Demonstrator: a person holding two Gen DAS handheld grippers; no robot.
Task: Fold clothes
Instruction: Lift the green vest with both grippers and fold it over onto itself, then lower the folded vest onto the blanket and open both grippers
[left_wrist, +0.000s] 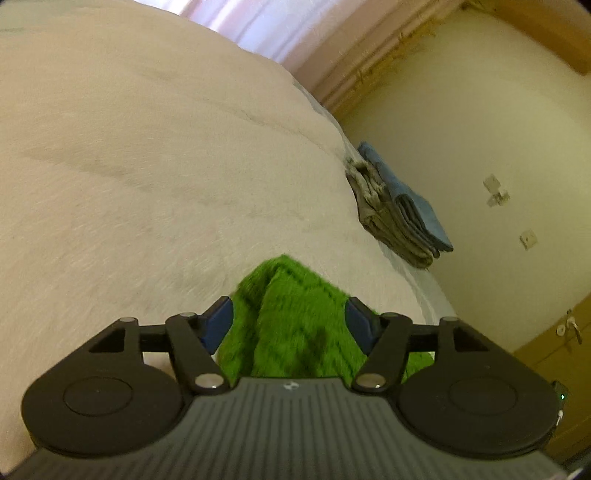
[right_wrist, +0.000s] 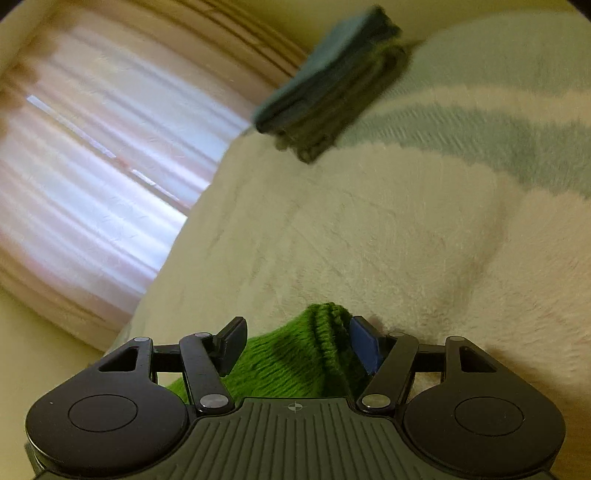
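Observation:
A green knitted garment (left_wrist: 295, 343) lies bunched on the cream fleece bed cover (left_wrist: 147, 166), right in front of my left gripper (left_wrist: 290, 314). Its jaws stand wide open, with the knit between the blue pads (left_wrist: 218, 321) but not pinched. In the right wrist view the same green garment (right_wrist: 295, 362) rises to a ribbed edge between the fingers of my right gripper (right_wrist: 295, 332). That gripper is open too, and its left fingertip stands apart from the cloth.
A stack of folded clothes (left_wrist: 399, 214), blue on top of grey, sits at the bed's edge; it shows blurred (right_wrist: 328, 92) in the right wrist view. Beyond the bed are a cream wall (left_wrist: 480, 110), a wooden cabinet (left_wrist: 554, 350) and a pink curtain (right_wrist: 92, 166).

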